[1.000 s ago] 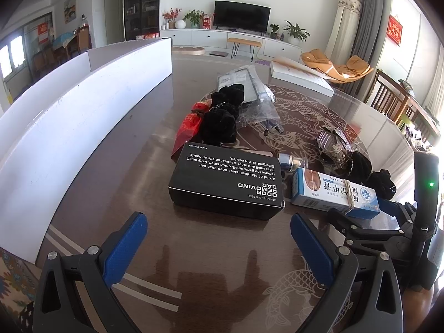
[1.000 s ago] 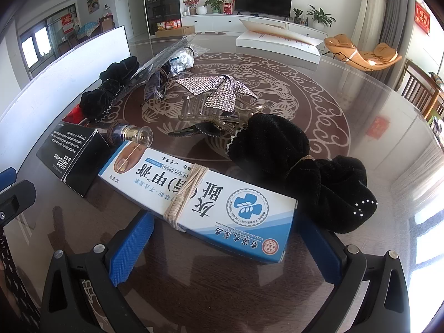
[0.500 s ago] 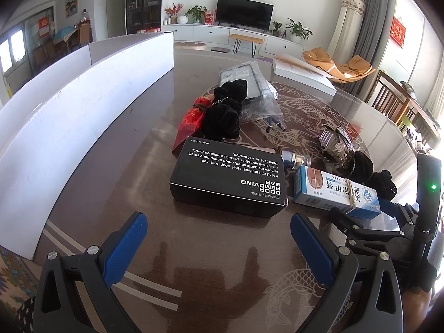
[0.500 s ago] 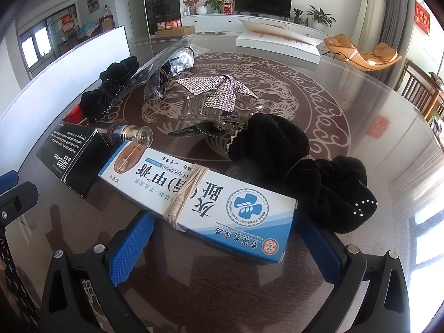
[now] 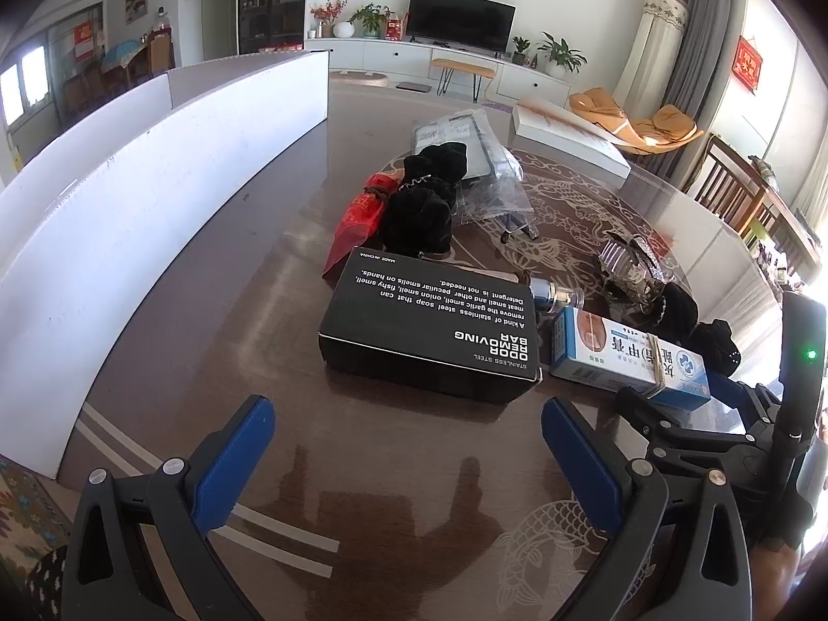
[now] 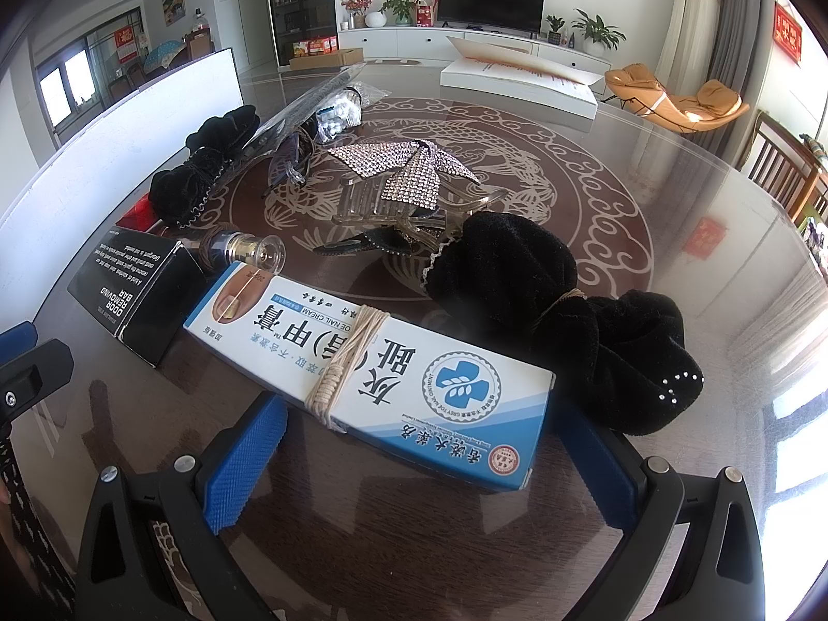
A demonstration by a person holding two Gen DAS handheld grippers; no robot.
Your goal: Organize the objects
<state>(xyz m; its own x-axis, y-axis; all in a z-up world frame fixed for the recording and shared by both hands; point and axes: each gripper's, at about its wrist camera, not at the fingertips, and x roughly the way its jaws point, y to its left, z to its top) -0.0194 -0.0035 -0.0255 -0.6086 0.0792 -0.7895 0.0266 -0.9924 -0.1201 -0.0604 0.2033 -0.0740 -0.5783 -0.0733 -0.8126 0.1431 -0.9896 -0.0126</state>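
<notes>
A black box (image 5: 429, 326) labelled odor removing bar lies flat just ahead of my left gripper (image 5: 409, 458), which is open and holds nothing. To its right lies a white-and-blue nail cream box (image 6: 372, 357) tied with twine. It rests between the wide-apart blue pads (image 6: 243, 466) of my right gripper (image 6: 419, 471), which is open around the box's near end. A black scrunchie (image 6: 559, 310) touches the box on the right. Behind it are a rhinestone hair clip (image 6: 403, 181) and a small glass bottle (image 6: 248, 251).
A tall white board (image 5: 129, 181) stands along the table's left side. Further back lie a second black scrunchie (image 5: 424, 207), a red packet (image 5: 357, 217), a clear plastic bag (image 5: 466, 145) and a flat white box (image 5: 569, 134). Wooden chairs (image 5: 745, 191) stand at the far right.
My left gripper has edged forward and slightly left toward the black box, still open. The right gripper and the nail cream box have not moved.
</notes>
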